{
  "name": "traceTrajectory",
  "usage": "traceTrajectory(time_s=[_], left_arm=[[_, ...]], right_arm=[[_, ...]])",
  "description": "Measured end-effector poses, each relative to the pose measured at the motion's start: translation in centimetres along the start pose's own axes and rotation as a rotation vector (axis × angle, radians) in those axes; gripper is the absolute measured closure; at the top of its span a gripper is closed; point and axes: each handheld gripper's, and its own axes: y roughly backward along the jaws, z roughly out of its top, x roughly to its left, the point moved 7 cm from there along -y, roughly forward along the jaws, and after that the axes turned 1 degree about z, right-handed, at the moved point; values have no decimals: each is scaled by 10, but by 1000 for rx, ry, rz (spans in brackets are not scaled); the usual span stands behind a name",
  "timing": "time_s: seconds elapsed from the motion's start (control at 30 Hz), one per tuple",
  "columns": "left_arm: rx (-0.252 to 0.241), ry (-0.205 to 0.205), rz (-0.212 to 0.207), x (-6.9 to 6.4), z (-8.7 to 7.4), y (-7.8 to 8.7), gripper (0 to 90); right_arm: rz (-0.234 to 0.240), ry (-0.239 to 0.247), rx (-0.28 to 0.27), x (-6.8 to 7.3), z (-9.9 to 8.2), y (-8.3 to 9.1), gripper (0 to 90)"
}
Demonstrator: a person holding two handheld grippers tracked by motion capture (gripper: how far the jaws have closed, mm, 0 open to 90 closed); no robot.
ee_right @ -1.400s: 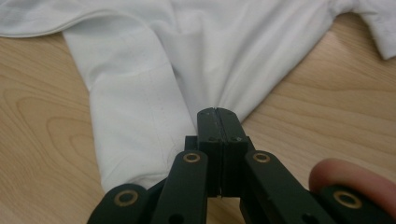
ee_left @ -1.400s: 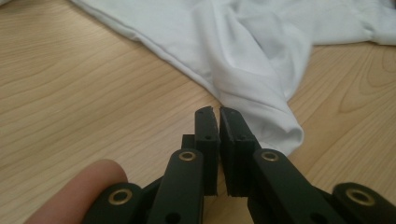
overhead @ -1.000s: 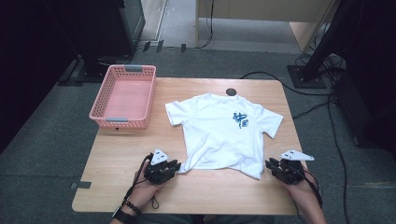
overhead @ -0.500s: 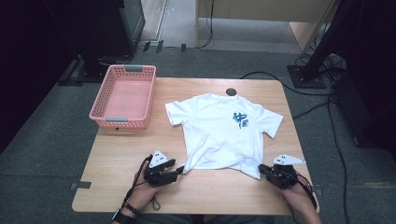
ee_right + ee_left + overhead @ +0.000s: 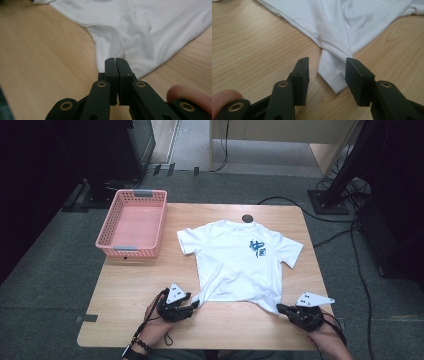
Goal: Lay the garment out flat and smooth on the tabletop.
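A white T-shirt [image 5: 239,260] with a blue chest print lies flat at the centre of the wooden table [image 5: 125,320], collar toward 12 o'clock, hem toward 6. The step in hand looks like gripping the two hem corners before lifting or folding.

The right gripper [image 5: 281,309], at about 5 o'clock from the shirt, has its jaws pressed together on the hem corner; in the right gripper view [image 5: 116,60] a thin edge of white cloth is pinched between them.

The left gripper [image 5: 195,303], at about 7 o'clock, has just been closing but stands partly open: in the left gripper view [image 5: 327,66] the folded corner lies between the jaws, and the pads are not pressing it. The next move probably calls for closing on that corner.

Bare table runs along the near edge and toward 9 o'clock. A pink basket [image 5: 152,240] sits at 10 o'clock, well apart. The shirt's right sleeve lies near the table's 3 o'clock edge.
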Motion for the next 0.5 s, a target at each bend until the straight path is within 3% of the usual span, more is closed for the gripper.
traceTrajectory(time_s=[0.2, 0.5], left_arm=[[4, 4, -28, 0, -1, 1, 713], [11, 69, -91, 5, -8, 12, 718]], right_arm=[[145, 23, 38, 8, -19, 22, 895], [187, 72, 153, 5, -47, 39, 872]])
